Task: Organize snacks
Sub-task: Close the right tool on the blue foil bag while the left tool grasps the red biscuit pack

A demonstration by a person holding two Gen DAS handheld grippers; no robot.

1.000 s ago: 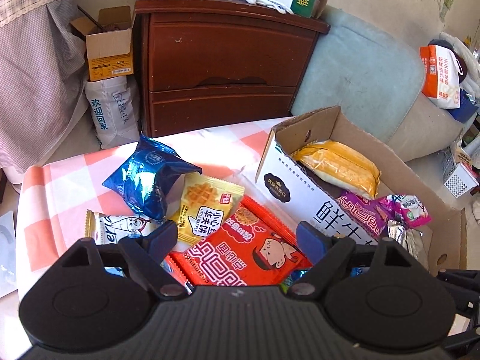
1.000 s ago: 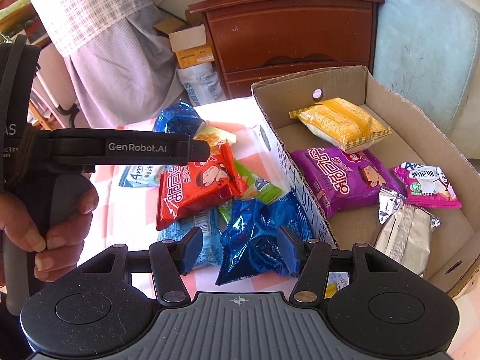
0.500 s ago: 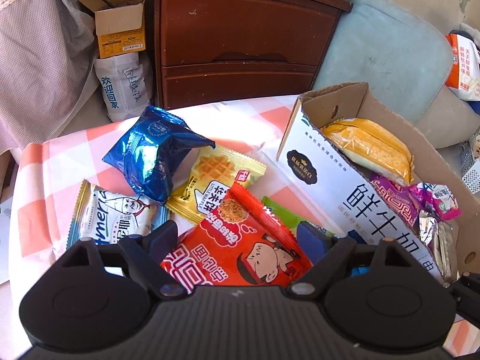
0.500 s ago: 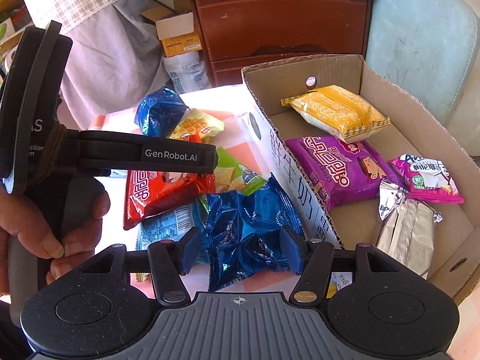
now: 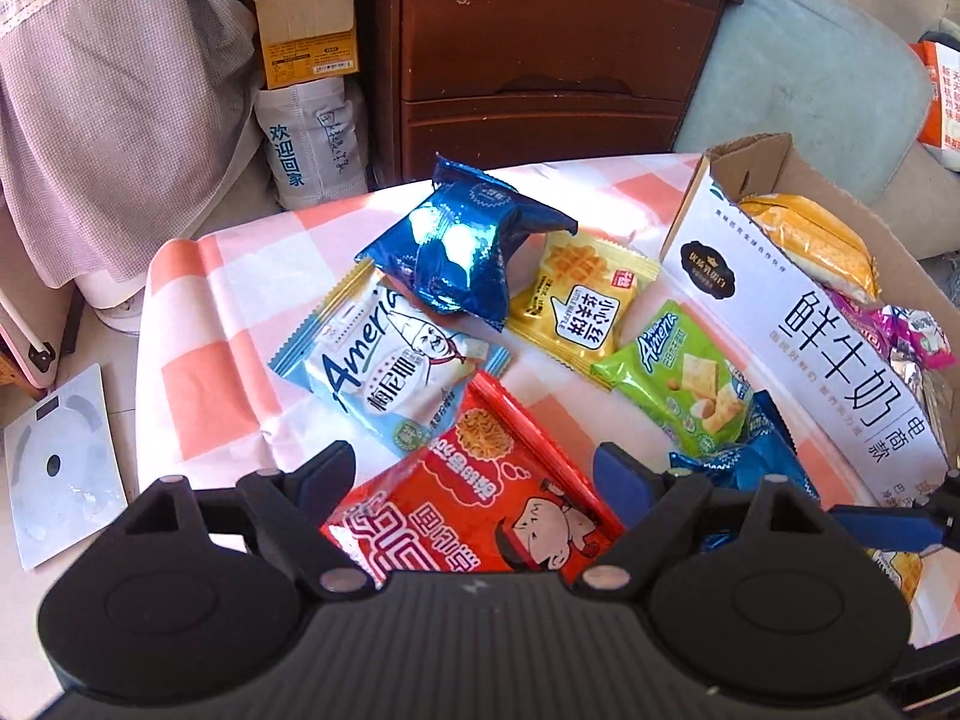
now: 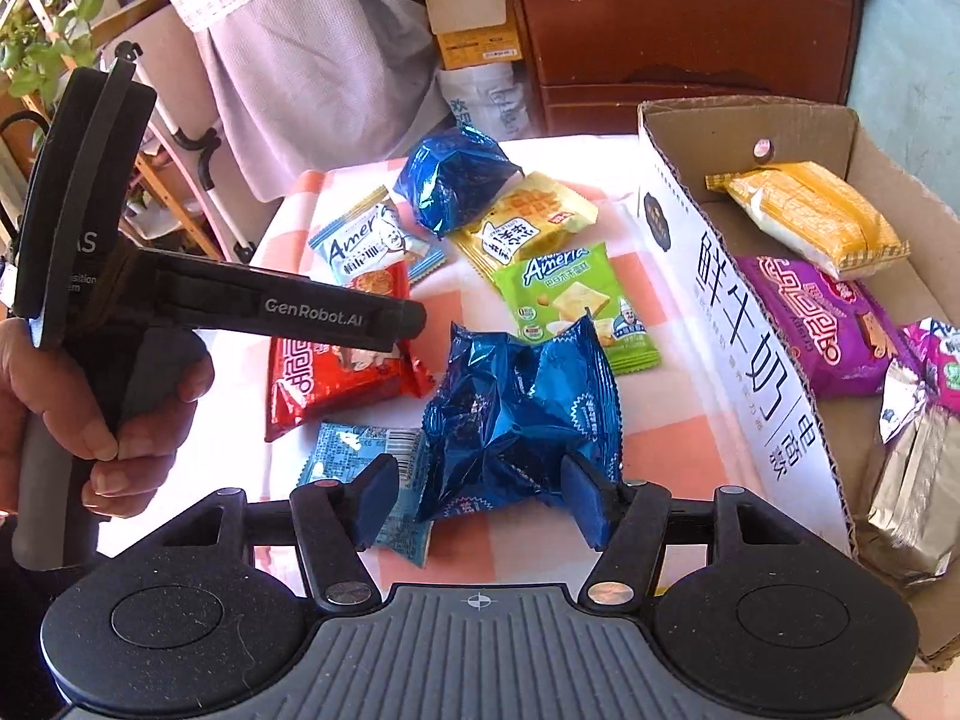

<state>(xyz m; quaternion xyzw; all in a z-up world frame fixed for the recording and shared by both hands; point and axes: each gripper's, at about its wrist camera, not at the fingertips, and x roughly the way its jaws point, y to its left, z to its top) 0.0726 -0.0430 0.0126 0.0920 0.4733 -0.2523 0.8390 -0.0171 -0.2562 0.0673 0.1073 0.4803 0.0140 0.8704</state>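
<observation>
Right gripper [image 6: 480,495] jaws stand apart, unclamped, crumpled blue packet [image 6: 522,414] lying between them — closure is best centred on its bulk. Left gripper [image 5: 474,480] is spread wide over the red packet [image 5: 480,498]. Cardboard box [image 6: 744,120] waits rightward — destination presumed.

A red packet [image 5: 480,510] lay flat on the checked cloth, a pale blue Ameria packet [image 5: 390,372] touching its far edge. Behind these sat a puffed dark blue foil bag [image 5: 462,252], overlapping a yellow waffle packet [image 5: 582,306], with a green Ameria packet [image 5: 678,378] beside the box [image 5: 804,336]. A second crumpled blue foil bag [image 6: 516,414] lay nearer, partly over a small light blue packet [image 6: 360,450]. Inside the box lay a yellow packet [image 6: 810,216], a purple one [image 6: 810,324], a small magenta one [image 6: 936,354] and a silver one [image 6: 912,480].
</observation>
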